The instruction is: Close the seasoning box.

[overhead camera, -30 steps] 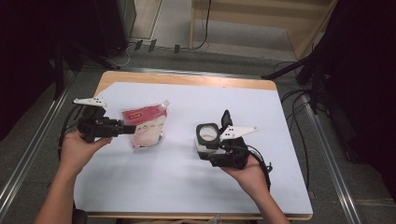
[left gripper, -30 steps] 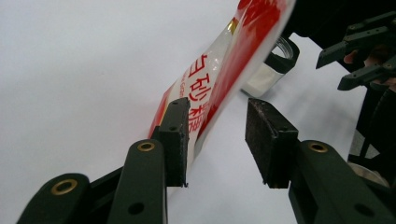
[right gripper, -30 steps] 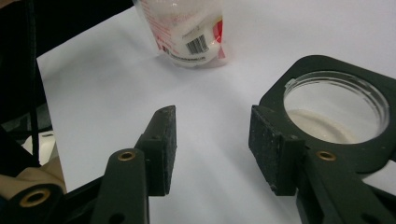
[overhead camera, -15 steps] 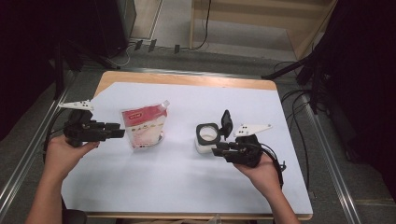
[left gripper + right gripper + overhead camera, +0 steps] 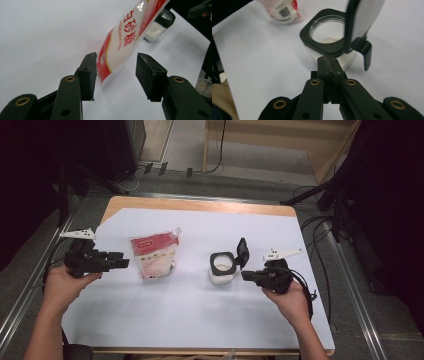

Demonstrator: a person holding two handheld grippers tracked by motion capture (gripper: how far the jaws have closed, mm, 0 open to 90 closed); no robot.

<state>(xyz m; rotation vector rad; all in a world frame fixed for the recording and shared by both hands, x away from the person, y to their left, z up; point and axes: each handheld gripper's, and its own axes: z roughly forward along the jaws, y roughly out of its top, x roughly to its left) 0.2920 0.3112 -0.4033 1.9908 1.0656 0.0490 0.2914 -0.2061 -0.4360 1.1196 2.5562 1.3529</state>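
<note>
A red and white sugar pouch [image 5: 154,255] stands left of centre on the white sheet. A glass jar [image 5: 222,267] of white powder has a black collar and its flip lid [image 5: 242,252] raised. My left gripper [image 5: 119,263] points at the pouch from the left, a little short of it. Its jaws have just been opening, and the pouch's lower corner [image 5: 112,65] lies ahead between them, not pressed. My right gripper [image 5: 246,275] sits just right of the jar. Its jaws have just closed with nothing between them, and the tips [image 5: 329,62] are right by the collar [image 5: 324,40].
The white sheet [image 5: 200,320] covers a wooden table [image 5: 200,205] with metal rails along both sides. Cables trail on the floor at the back and right. A small clear cup [image 5: 205,86] stands near the front edge.
My left gripper has drawn back to the left, away from the pouch. My right gripper has drawn back to the right off the jar and its jaws have come together.
</note>
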